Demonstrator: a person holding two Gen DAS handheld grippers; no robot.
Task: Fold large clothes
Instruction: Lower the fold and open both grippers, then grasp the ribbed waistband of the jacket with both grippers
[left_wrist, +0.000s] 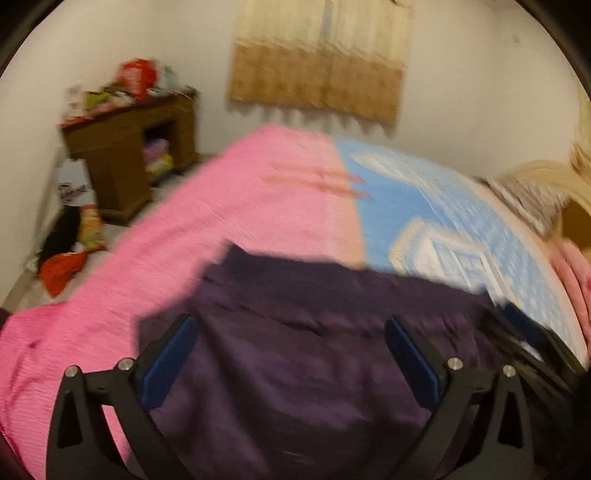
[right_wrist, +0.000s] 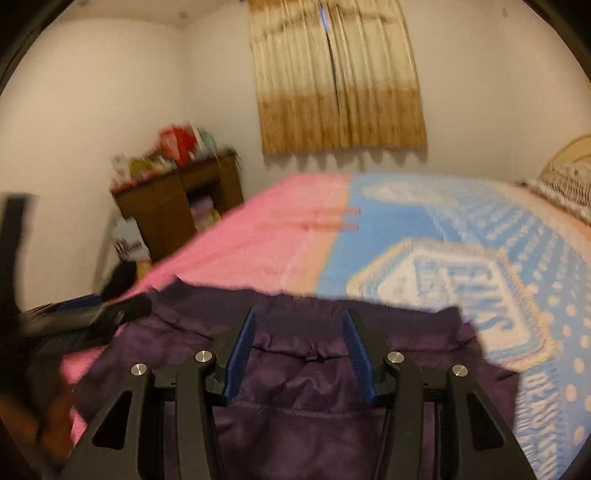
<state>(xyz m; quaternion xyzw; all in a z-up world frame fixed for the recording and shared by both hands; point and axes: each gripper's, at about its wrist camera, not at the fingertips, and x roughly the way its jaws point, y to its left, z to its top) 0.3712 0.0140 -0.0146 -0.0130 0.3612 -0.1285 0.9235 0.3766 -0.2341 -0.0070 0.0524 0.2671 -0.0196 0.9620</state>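
Here the left gripper (left_wrist: 290, 349) has its jaws spread wide and empty above the dark purple garment (left_wrist: 295, 350); the right gripper (right_wrist: 299, 350) stands partly open, gripping nothing. The garment lies rumpled on the bed (right_wrist: 258, 240), across its pink-and-blue blanket (right_wrist: 424, 229). The blanket's lettering is blurred, unreadable.

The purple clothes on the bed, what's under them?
The purple garment lies on the bedspread, pink on one side, blue with white patterns on the other. The part of the bedspread beneath the garment is covered.
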